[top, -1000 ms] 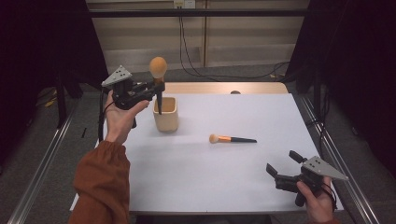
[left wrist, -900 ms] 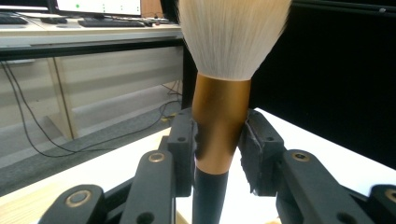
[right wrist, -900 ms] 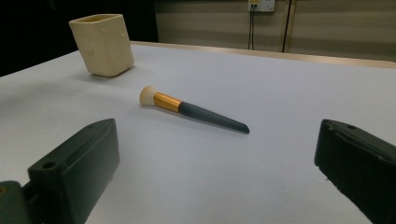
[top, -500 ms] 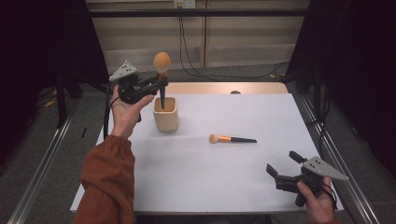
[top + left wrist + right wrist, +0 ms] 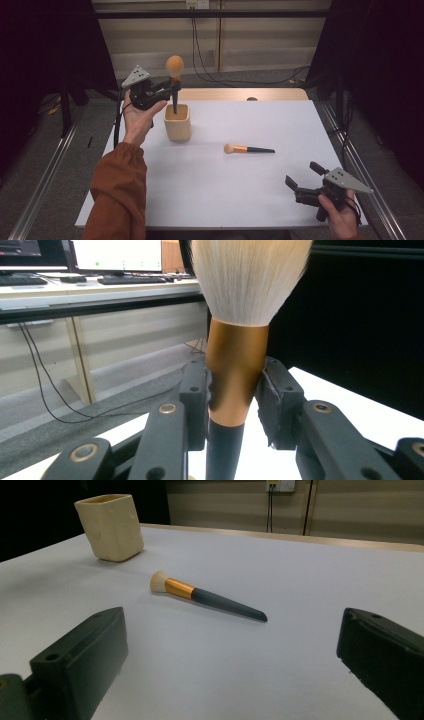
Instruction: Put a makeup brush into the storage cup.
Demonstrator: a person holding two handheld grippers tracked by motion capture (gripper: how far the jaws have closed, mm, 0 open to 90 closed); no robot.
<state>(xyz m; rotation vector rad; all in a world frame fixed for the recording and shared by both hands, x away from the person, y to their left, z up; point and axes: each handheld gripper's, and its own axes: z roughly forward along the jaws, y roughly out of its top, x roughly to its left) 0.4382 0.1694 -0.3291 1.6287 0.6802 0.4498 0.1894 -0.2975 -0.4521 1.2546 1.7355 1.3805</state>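
I hold the large brush [image 5: 174,80] upright in my left gripper [image 5: 172,89], jaws clenched on its copper collar just under the pale bristle head, its dark handle pointing straight down into the mouth of the cream cup [image 5: 177,122] at the far left of the white counter [image 5: 210,185]. The brush's long axis lines up with the cup's opening, so I judge the coming move a straight lowering. My right gripper [image 5: 294,184] rests at the near right corner, jaws released and holding nothing, facing the small brush [image 5: 248,149], which lies flat mid-counter, bristles left and handle right, well apart from the cup. Beyond the counter: a pale wall with hanging cables, dark curtains either side.
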